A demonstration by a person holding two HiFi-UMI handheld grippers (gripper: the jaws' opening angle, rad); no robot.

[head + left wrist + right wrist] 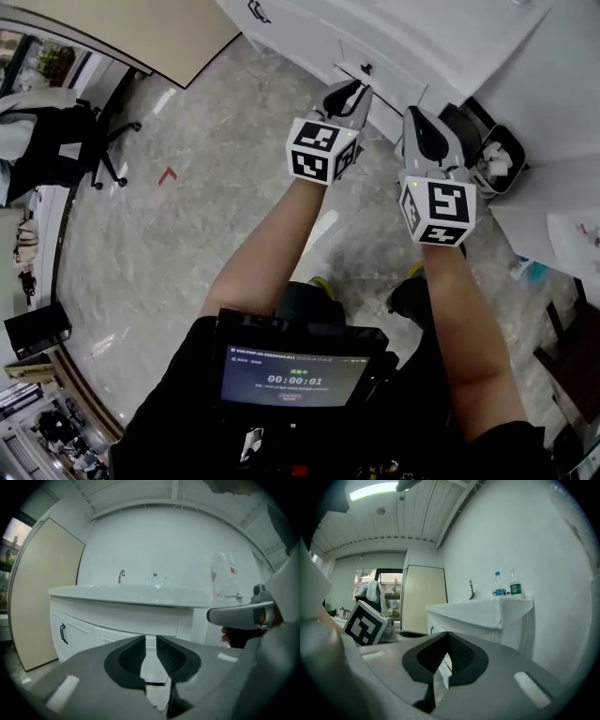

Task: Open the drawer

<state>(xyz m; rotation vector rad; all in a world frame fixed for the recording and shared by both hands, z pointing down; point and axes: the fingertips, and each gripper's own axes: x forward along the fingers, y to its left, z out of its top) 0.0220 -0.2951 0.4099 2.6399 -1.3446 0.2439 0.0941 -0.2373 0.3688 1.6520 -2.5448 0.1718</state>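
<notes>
The left tool is holding its jaws slightly apart with a narrow gap and nothing between them. It is pointing forward and down at the white cabinet, which looks like a readying for the pull. The right tool is keeping its jaws pressed together at the tips, empty. It is hanging just beside the left one and angled more along the wall, so it is probably waiting as the spare hand. Both forearms are reaching out level from the body, and the marker cubes are facing up toward the head camera. Just ahead of the left tool, and slightly beyond its tips, the drawer is sitting closed with its small dark knob untouched, so the task is only beginning. Above the drawer the counter is carrying a faucet and a clear bottle. Off to the left of the tool a cabinet door is showing a dark handle. To the right of the right tool a dark bin with white scraps in it is standing against the wall. Under both tools a glossy pale marble floor is spreading out, with a red mark and an office chair well off to the left.
</notes>
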